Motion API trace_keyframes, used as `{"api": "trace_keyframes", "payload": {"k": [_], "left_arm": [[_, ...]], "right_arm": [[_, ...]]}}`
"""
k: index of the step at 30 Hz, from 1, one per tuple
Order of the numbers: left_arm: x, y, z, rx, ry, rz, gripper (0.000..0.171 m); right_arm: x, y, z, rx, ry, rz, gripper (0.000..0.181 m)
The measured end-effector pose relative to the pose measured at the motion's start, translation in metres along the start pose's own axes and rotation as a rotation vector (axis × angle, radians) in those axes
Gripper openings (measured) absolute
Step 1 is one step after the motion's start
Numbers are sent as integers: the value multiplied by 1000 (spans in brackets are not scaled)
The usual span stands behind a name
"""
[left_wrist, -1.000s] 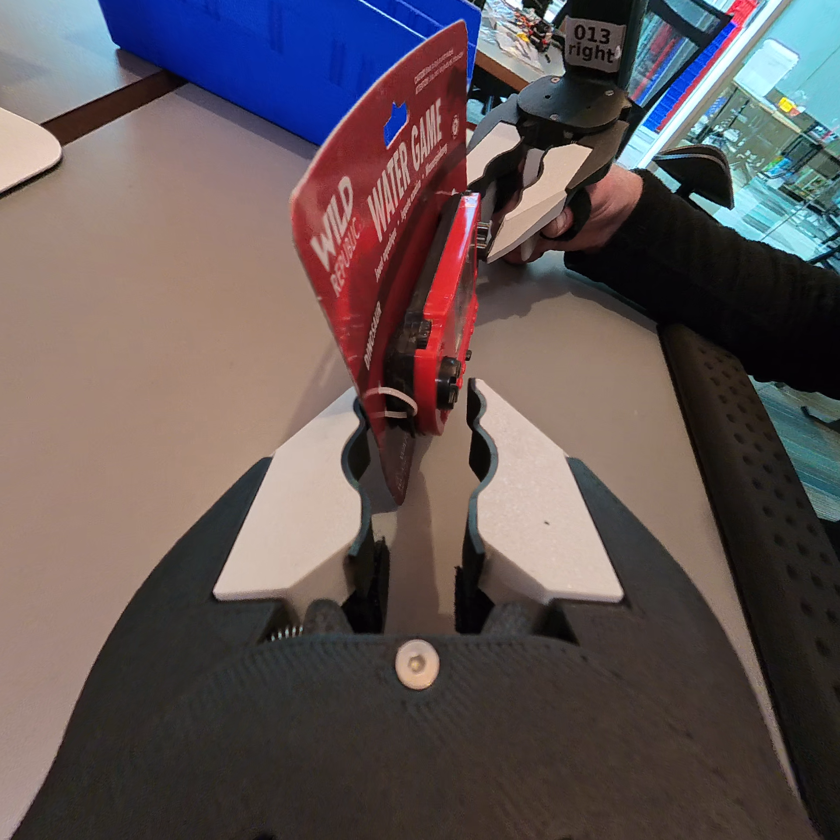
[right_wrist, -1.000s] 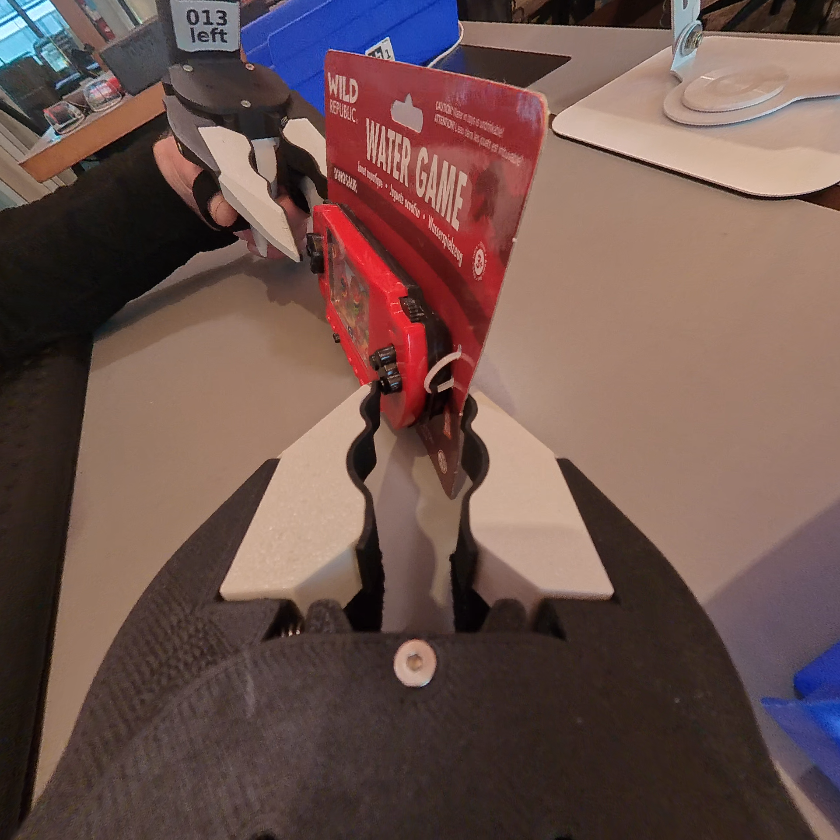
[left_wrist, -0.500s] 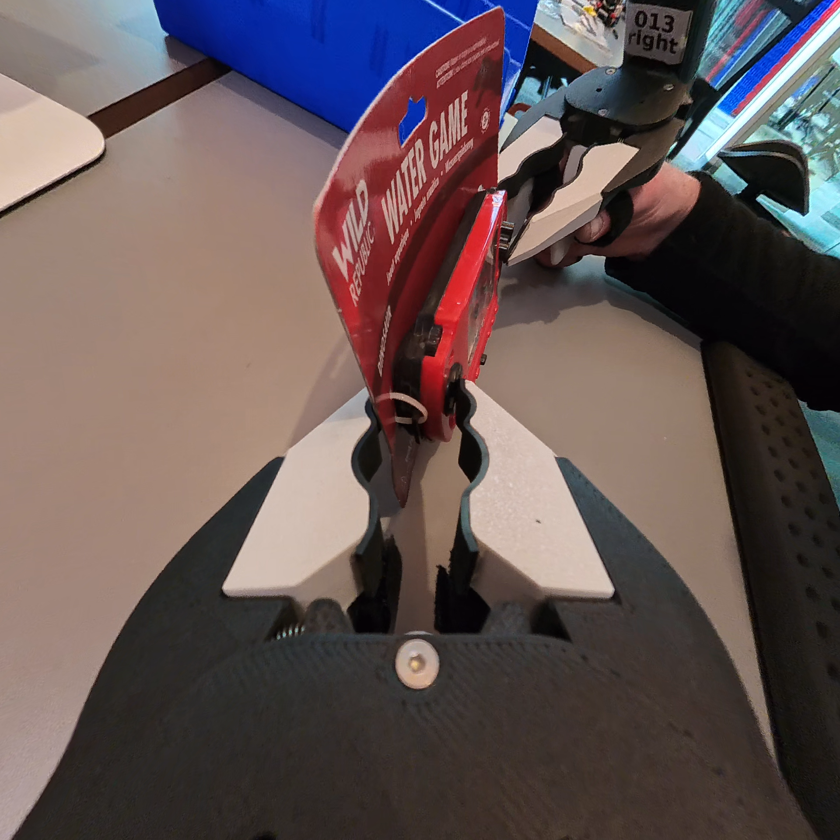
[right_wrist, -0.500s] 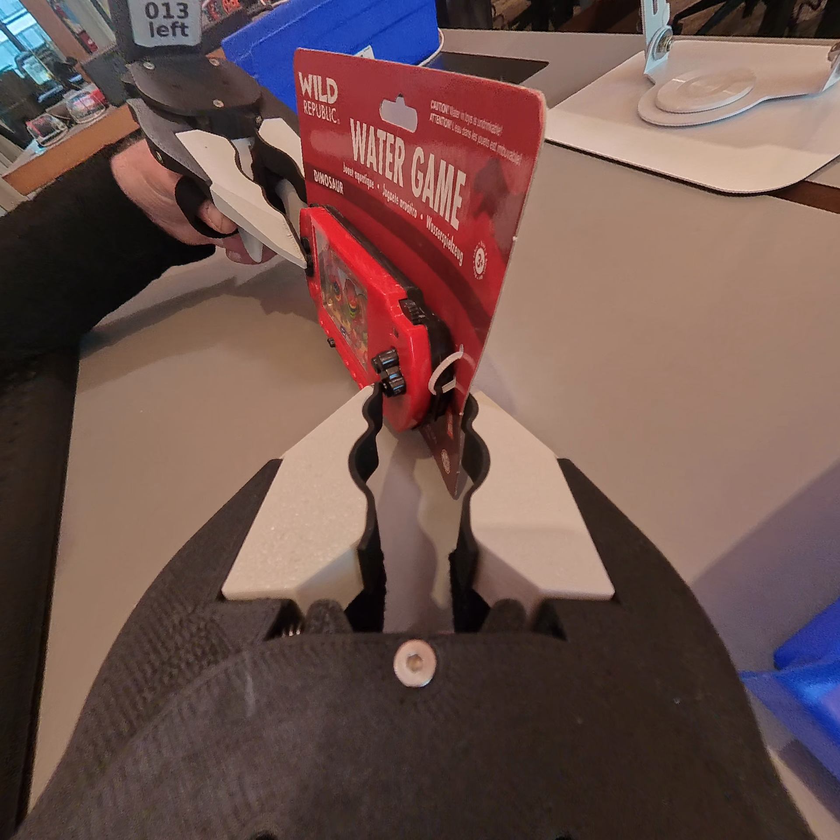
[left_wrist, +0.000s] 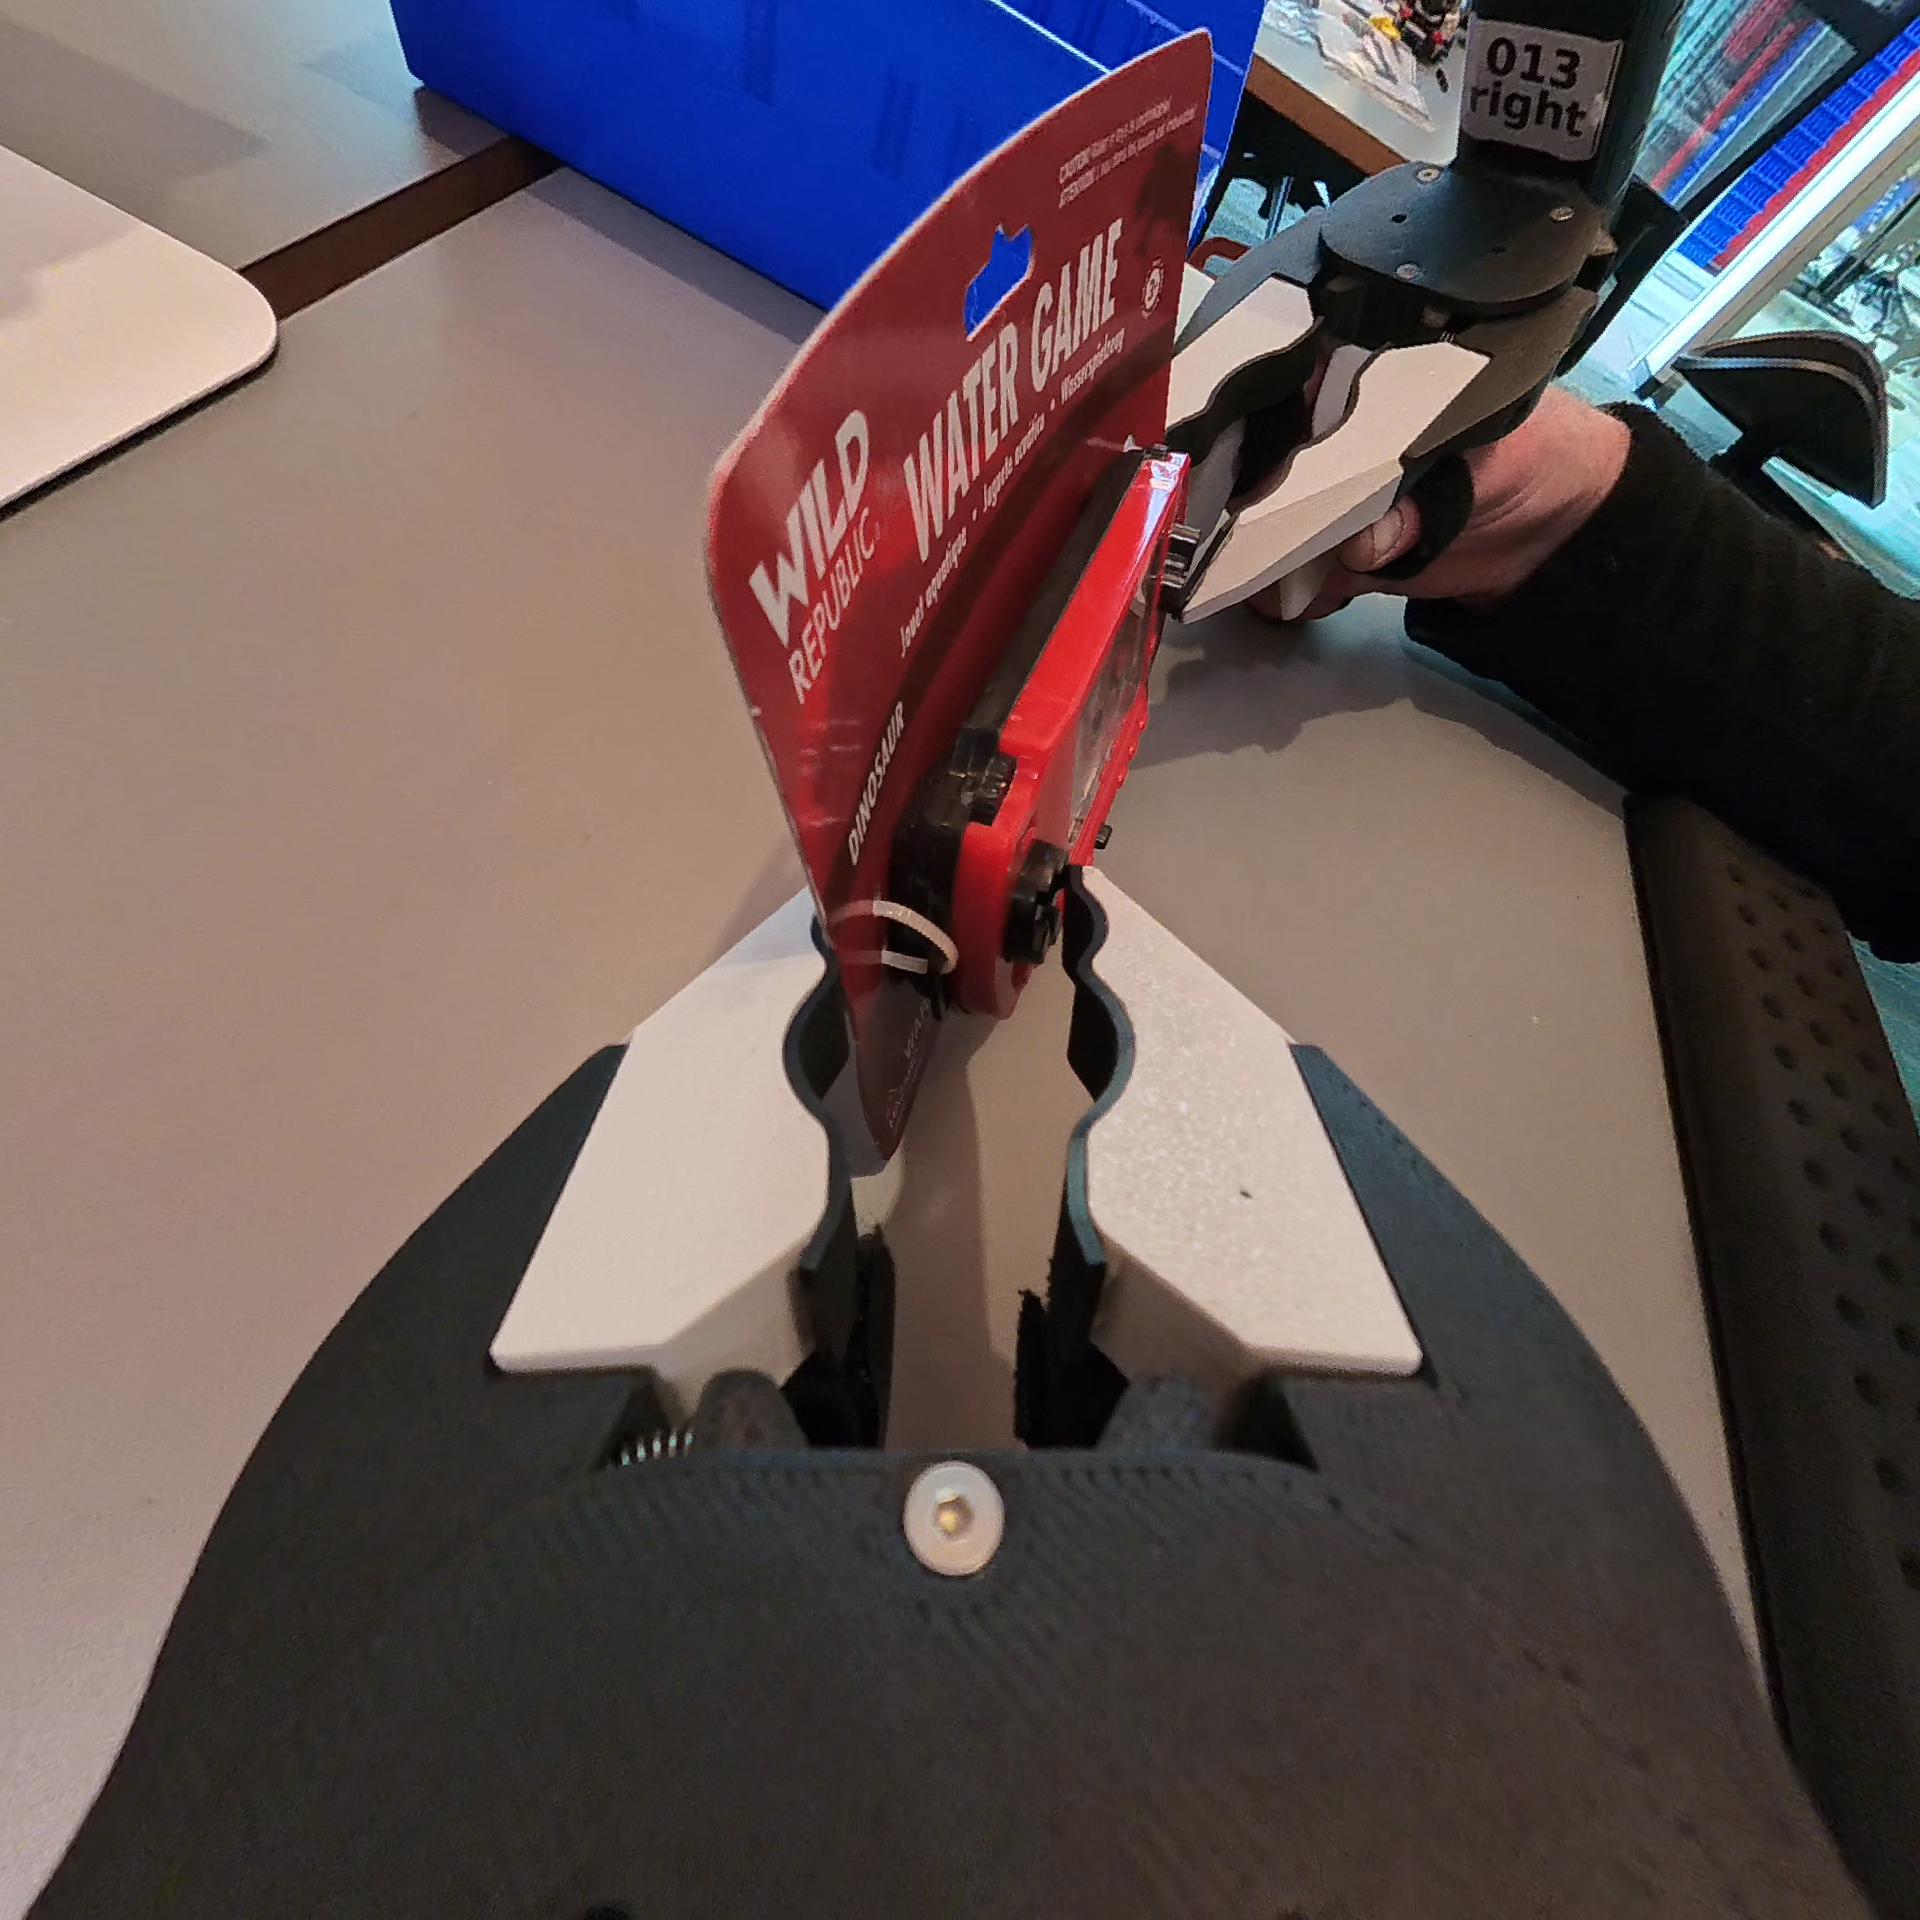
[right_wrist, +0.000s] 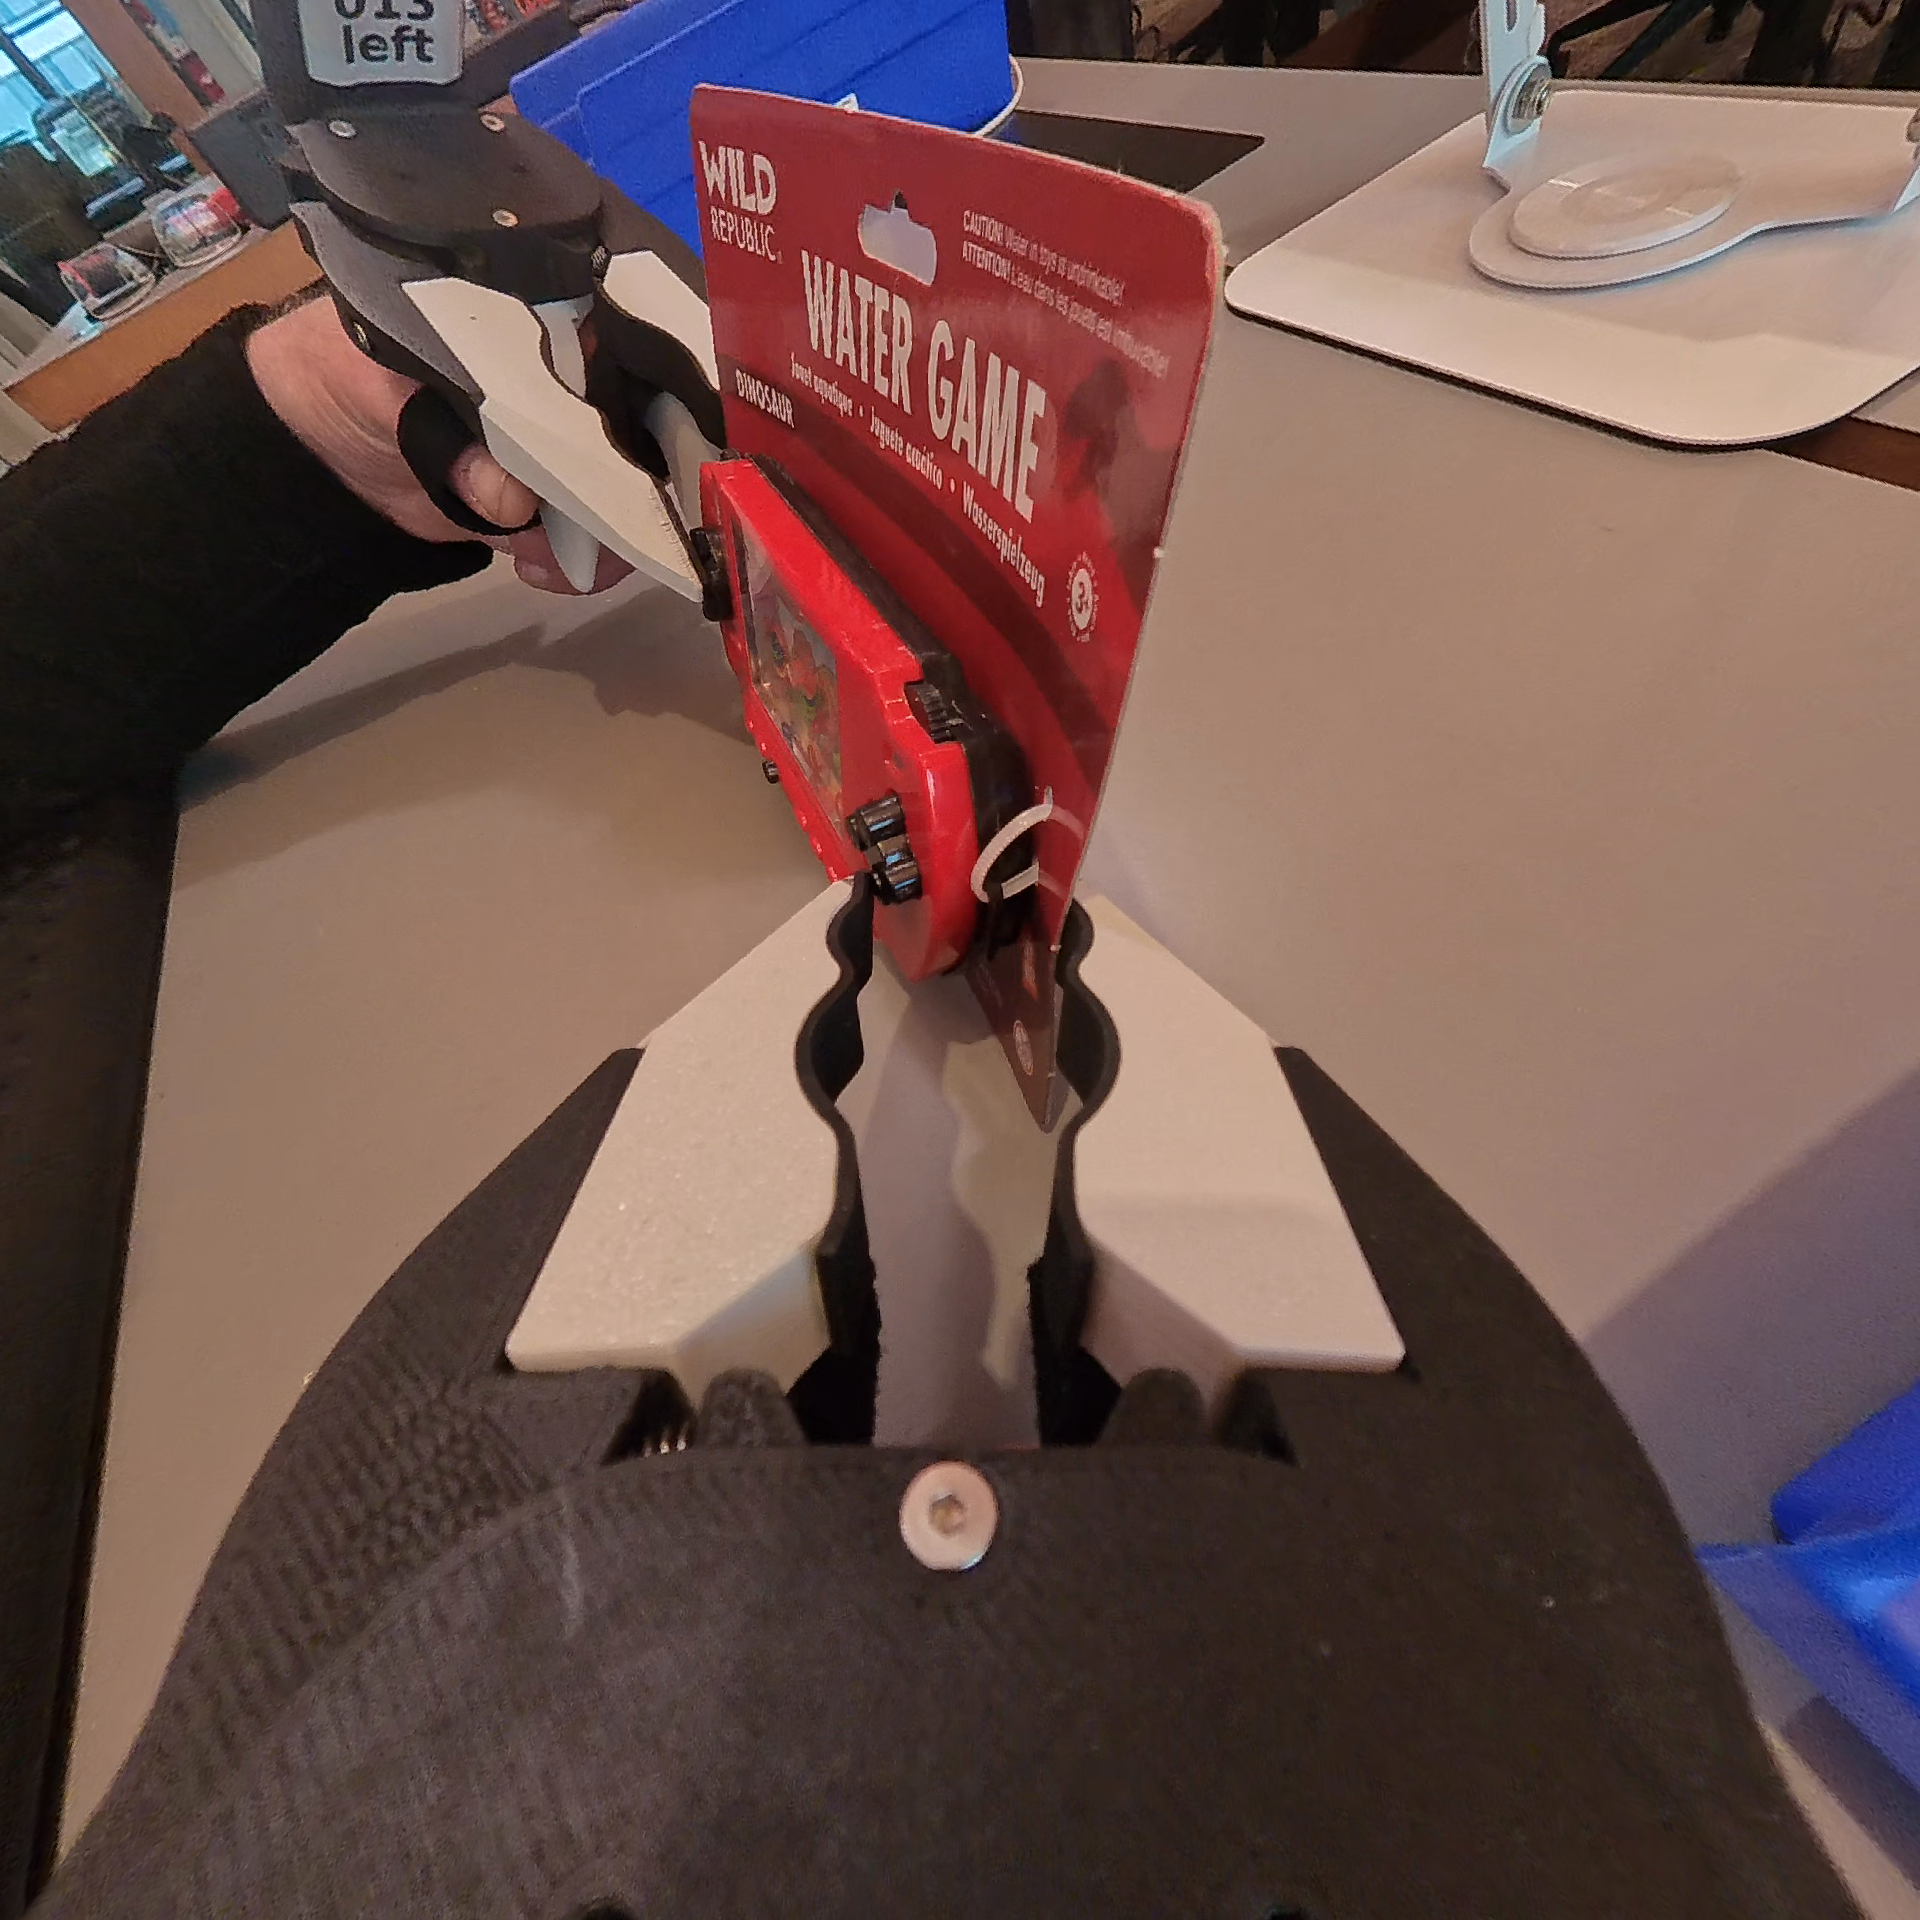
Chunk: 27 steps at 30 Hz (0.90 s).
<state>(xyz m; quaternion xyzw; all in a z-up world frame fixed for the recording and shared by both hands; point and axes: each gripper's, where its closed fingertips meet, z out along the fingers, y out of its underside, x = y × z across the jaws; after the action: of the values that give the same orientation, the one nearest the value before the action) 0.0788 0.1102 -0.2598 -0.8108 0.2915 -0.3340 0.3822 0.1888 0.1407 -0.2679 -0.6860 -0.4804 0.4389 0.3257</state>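
A red handheld water game toy (left_wrist: 1081, 665) is tied to a red backing card (left_wrist: 966, 416) and stands on edge above the grey table (left_wrist: 416, 727). My left gripper (left_wrist: 951, 925) is shut on its near end, over the black buttons and white zip tie. My right gripper (left_wrist: 1216, 520), held by a hand in a black sleeve, grips the far end. In the right wrist view my right gripper (right_wrist: 961, 914) is shut on the toy (right_wrist: 831, 675) and card (right_wrist: 966, 312). My left gripper (right_wrist: 675, 520) clamps the opposite end there.
A blue bin (left_wrist: 779, 135) stands on the table behind the card. A white flat base (left_wrist: 104, 343) lies at the far left; it shows with a stand in the right wrist view (right_wrist: 1610, 239). A black perforated chair (left_wrist: 1787, 1143) runs along the table's right edge. Another blue bin corner (right_wrist: 1849, 1538) sits low right.
My left gripper's jaws have closed from open onto the toy's near end. The right gripper kept its grip. Both grippers and the toy have shifted slightly against the background.
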Motion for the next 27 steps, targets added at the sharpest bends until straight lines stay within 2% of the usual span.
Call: {"api": "trace_keyframes", "payload": {"k": [20,27], "left_arm": [[4,0,0,9,32,-8,37],[3,0,0,5,25,10,38]], "right_arm": [[-5,1,-2,-17,-18,-3,23],[-4,2,-1,-19,-6,-41,31]]}}
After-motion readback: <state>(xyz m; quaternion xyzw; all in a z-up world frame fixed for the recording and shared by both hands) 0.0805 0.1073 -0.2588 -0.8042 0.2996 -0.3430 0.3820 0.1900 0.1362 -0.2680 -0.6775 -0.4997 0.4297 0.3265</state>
